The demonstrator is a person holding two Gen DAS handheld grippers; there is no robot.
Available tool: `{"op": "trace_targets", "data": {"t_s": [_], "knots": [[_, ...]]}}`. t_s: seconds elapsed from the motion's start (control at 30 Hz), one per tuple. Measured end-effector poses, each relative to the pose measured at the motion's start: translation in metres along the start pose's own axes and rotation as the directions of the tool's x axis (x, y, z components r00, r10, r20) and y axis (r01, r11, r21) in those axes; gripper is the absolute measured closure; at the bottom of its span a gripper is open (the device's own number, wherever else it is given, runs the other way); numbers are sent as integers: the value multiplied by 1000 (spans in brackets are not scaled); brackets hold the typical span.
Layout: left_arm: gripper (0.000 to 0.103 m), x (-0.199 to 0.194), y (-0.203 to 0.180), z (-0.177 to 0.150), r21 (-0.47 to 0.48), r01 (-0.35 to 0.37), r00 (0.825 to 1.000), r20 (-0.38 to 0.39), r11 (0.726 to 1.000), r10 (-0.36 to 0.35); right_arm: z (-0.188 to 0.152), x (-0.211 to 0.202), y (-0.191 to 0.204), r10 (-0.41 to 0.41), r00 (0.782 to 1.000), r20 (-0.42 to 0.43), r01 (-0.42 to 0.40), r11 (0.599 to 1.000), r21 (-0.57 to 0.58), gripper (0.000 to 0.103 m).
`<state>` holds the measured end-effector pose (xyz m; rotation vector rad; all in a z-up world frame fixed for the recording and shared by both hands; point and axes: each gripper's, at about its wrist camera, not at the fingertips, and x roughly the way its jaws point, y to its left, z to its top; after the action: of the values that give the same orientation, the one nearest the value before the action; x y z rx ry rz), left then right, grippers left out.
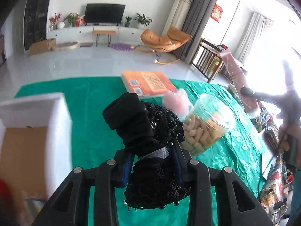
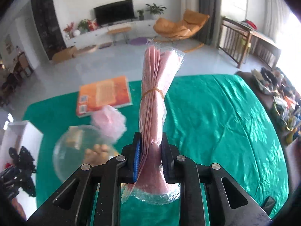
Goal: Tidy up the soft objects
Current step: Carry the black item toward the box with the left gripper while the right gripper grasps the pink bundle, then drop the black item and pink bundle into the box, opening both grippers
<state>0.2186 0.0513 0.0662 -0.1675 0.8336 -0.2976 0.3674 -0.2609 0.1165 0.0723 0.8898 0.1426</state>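
Observation:
My left gripper [image 1: 153, 154] is shut on a black bundle of cloth and beaded lace [image 1: 135, 124], tied with a grey band and lifted above the green tablecloth [image 1: 90, 103]. The same bundle shows at the left edge of the right wrist view [image 2: 20, 162]. My right gripper [image 2: 150, 150] is shut on a pack of pink folded sheets [image 2: 156, 86] in clear plastic, bound by a rubber band and standing upright above the cloth. A fluffy pink item in a clear bag [image 2: 109, 122] lies on the table beside the jar.
A clear jar of biscuit sticks [image 1: 205, 128] lies on its side near the pink bag [image 1: 175, 101]. An orange book [image 1: 148, 82] sits at the table's far edge. A white box [image 1: 37, 103] stands at the left. Clutter lines the right side [image 2: 282, 98].

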Motion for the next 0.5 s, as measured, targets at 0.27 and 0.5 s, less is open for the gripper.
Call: {"op": "trace_targets", "data": {"t_s": [0.27, 0.5], "knots": [[59, -132, 115, -69, -38, -324, 946, -14, 945, 323, -65, -37, 224, 461, 875, -148, -480, 866, -140, 82], [2, -185, 184, -129, -142, -493, 870, -61, 859, 489, -138, -33, 340, 668, 685, -290, -718, 687, -112, 18]]}}
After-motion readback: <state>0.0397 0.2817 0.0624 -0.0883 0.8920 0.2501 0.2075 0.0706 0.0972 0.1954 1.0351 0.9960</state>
